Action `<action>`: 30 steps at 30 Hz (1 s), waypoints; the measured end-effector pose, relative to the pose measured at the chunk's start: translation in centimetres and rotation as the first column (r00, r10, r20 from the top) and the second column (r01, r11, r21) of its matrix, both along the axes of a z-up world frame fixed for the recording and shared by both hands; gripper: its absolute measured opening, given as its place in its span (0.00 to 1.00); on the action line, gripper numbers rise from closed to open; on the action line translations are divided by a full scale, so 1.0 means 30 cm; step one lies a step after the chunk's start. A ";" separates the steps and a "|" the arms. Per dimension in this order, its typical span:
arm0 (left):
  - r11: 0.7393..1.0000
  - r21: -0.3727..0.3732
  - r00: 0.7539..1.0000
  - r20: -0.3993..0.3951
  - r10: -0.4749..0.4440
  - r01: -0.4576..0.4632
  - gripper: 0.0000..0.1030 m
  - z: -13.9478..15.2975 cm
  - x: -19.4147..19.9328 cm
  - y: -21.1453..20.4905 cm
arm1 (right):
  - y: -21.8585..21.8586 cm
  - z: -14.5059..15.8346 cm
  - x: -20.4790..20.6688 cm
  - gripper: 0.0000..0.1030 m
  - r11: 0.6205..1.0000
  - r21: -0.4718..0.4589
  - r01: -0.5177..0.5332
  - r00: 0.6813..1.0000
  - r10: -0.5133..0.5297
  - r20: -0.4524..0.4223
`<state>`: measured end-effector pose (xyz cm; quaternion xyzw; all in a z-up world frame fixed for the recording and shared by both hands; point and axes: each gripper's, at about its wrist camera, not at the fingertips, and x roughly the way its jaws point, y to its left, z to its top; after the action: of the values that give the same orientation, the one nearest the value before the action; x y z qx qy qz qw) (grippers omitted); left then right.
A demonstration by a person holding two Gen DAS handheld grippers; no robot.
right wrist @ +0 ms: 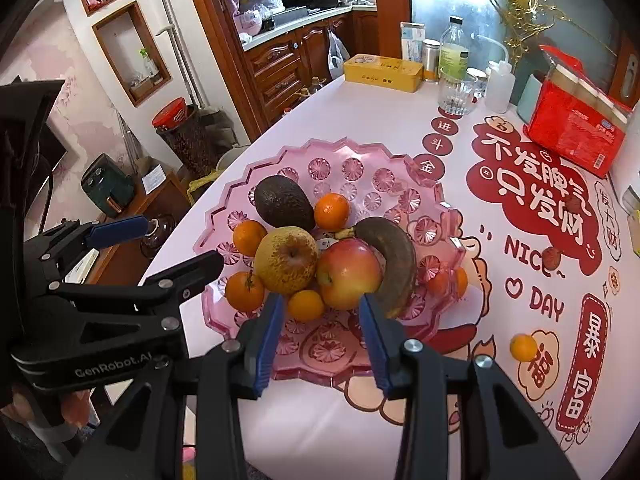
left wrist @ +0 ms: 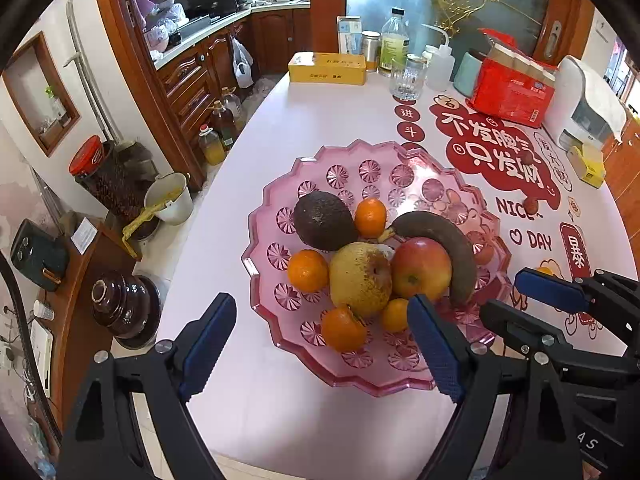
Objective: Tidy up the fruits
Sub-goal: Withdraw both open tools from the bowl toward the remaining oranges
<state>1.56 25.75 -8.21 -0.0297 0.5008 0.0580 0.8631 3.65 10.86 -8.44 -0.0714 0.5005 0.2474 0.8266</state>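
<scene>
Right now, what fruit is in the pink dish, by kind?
In the pink dish:
Tangerines: 4
Avocado: 1
Pear: 1
Apple: 1
Banana: 1
Total: 8
Not counted: a tangerine at the right rim, apparently outside.

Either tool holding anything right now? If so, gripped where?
Nothing is held. The left tool and right tool are both open and empty, poised in front of the pink fruit plate, with the fruit lying in it ungripped.

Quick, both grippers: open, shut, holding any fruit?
Left gripper: open, holding nothing, hovering before the pink faceted glass fruit plate.
Right gripper: open, empty, at the same plate's near rim.
</scene>
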 end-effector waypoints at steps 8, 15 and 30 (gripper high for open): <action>0.999 0.010 0.999 0.028 -0.031 0.030 0.84 0.046 -0.049 -0.040 | -0.036 0.041 -0.054 0.39 1.000 0.010 0.016 0.999 -0.016 0.040; 0.999 0.016 0.998 0.044 -0.043 0.042 0.84 0.077 -0.077 -0.089 | -0.082 0.070 -0.087 0.39 1.000 0.014 0.026 0.998 -0.027 0.064; 0.996 0.015 0.995 0.053 -0.085 0.084 0.87 0.141 -0.060 -0.318 | -0.320 0.138 -0.058 0.44 0.997 0.039 0.065 0.990 -0.070 0.125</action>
<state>-0.25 16.21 -3.97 -0.0045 0.4779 0.0239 0.8781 1.92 1.25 -4.31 -0.0552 0.4450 0.2230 0.8656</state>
